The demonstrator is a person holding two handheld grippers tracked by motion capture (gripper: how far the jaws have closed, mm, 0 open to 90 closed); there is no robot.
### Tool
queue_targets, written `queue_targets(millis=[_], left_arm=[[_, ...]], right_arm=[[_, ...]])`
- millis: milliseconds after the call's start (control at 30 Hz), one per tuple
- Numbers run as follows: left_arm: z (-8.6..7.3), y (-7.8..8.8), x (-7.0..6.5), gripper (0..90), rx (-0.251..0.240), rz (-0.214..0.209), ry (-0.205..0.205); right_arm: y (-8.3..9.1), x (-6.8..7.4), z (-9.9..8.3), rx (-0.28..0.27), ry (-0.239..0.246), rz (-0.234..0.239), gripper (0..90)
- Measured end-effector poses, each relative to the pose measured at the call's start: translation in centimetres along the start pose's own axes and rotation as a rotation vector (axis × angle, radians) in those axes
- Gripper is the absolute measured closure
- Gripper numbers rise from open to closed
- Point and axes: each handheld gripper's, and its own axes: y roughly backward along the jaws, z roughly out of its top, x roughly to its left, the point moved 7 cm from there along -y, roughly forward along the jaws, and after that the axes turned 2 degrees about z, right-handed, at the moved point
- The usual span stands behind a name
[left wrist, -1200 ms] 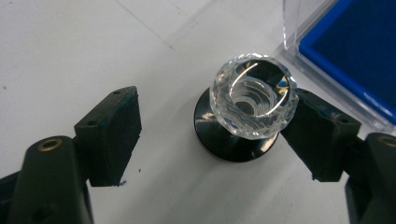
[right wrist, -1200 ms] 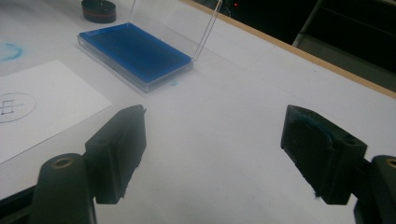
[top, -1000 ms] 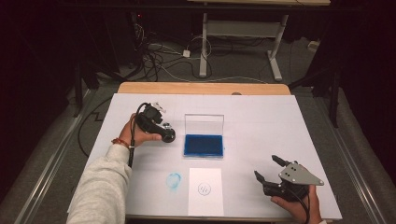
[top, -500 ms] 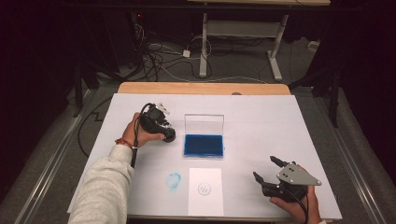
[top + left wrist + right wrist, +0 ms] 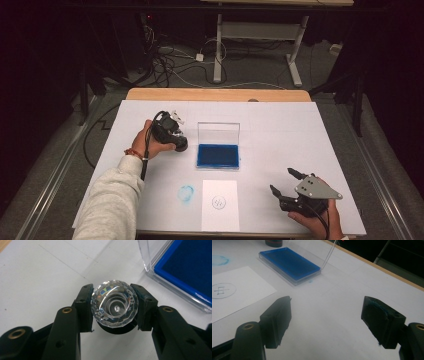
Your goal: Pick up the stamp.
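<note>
A stamp (image 5: 114, 305) with a faceted clear knob and a round black base stands on the white table sheet, left of the ink pad. My left gripper (image 5: 113, 293) (image 5: 171, 131) is shut on the knob; its jaws have just been closing and the pads press it from both sides. The stamp's black base (image 5: 180, 145) shows below the hand. An open blue ink pad (image 5: 218, 155) (image 5: 289, 263) lies mid-table with its clear lid upright. My right gripper (image 5: 281, 180) (image 5: 327, 315) rests near the front right; its jaws have been closing slightly but stand open with nothing between them.
A white card (image 5: 219, 202) (image 5: 234, 293) with a small circled mark lies in front of the ink pad. A blue ink smudge (image 5: 186, 194) is on the sheet to its left. The table's wooden far edge (image 5: 218, 94) borders a floor with cables and a desk frame.
The left gripper has settled a little around the stamp left of the ink pad. The right hand has kept still.
</note>
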Motion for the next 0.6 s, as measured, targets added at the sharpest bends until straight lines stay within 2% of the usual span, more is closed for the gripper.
queue_targets(millis=[67, 100, 200, 233, 300, 600], left_arm=[[-0.1, 0.1, -0.1, 54.8, 0.006, 0.004, -0.006], [0.0, 0.1, -0.1, 54.8, 0.002, 0.021, -0.003], [-0.1, 0.1, -0.1, 54.8, 0.004, 0.016, -0.005], [-0.2, 0.2, -0.1, 54.8, 0.001, 0.03, -0.003], [-0.2, 0.4, -0.1, 54.8, -0.011, 0.033, -0.002], [-0.7, 2.8, -0.4, 54.8, -0.113, 0.051, 0.011]], right_arm=[[0.0, 0.0, 0.0, 0.001, 0.001, -0.003, 24.8], [0.0, 0.0, 0.0, -0.001, 0.001, -0.001, 24.8], [0.1, -0.1, 0.1, -0.003, -0.003, -0.002, 24.8], [0.1, -0.1, 0.0, -0.003, 0.001, -0.005, 24.7], [0.1, -0.1, 0.0, -0.001, 0.004, -0.003, 24.7], [-0.1, 0.0, 0.1, -0.003, 0.014, -0.004, 24.0]])
